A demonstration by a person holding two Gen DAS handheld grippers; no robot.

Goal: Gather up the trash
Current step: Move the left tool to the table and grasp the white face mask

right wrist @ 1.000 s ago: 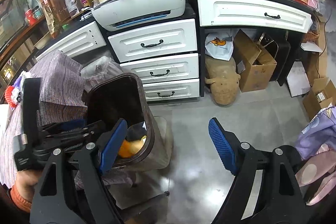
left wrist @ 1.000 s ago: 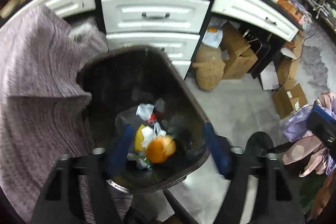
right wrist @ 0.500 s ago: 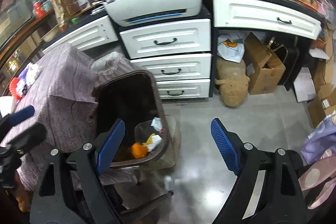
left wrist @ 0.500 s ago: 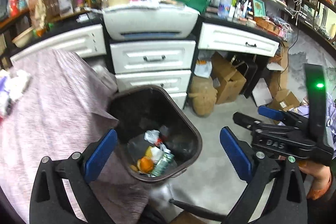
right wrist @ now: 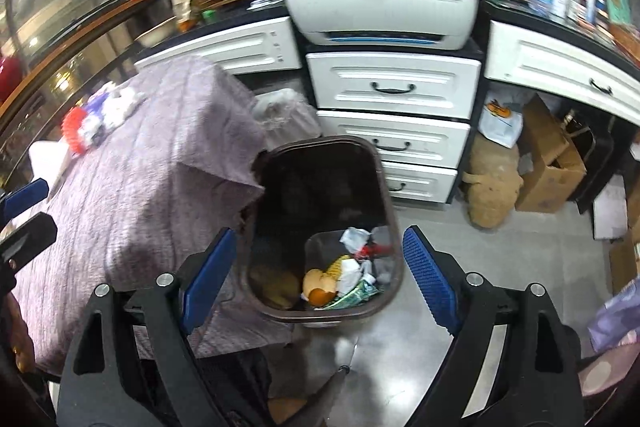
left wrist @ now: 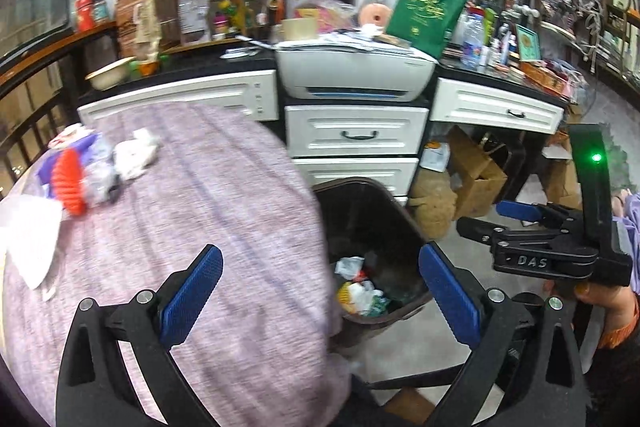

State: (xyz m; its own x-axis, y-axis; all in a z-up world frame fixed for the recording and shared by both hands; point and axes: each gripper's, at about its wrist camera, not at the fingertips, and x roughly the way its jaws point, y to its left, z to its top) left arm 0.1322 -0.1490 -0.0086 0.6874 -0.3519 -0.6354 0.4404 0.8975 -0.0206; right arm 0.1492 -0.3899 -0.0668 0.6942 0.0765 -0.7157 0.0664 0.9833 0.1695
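Observation:
The dark brown trash bin (left wrist: 404, 211) stands on the floor against the purple-clothed table (left wrist: 224, 211). Inside lie orange peel (right wrist: 318, 294), white wrappers (right wrist: 354, 237) and a green packet. On the table's far left remain a crumpled white tissue (left wrist: 134, 155), a red and purple wrapper pile (left wrist: 70, 179) and a white paper (left wrist: 28, 239). My left gripper (left wrist: 320, 291) hangs open and empty over the table's corner beside the bin. My right gripper (right wrist: 318, 267) is open and empty above the bin; it also shows as the right gripper (left wrist: 520, 223) at that view's right.
White drawers (right wrist: 394, 87) with a printer (right wrist: 384, 15) on top stand behind the bin. Cardboard boxes (right wrist: 548, 155) and a tan sack (right wrist: 492, 191) sit under the desk at right. A clear bag (right wrist: 280, 115) is wedged between table and drawers. Grey floor (right wrist: 400, 347) lies in front.
The orange peel that was between my left fingers now lies in the bin. My left gripper opened wider, rose and drew back over the table. The right gripper shifted over the bin.

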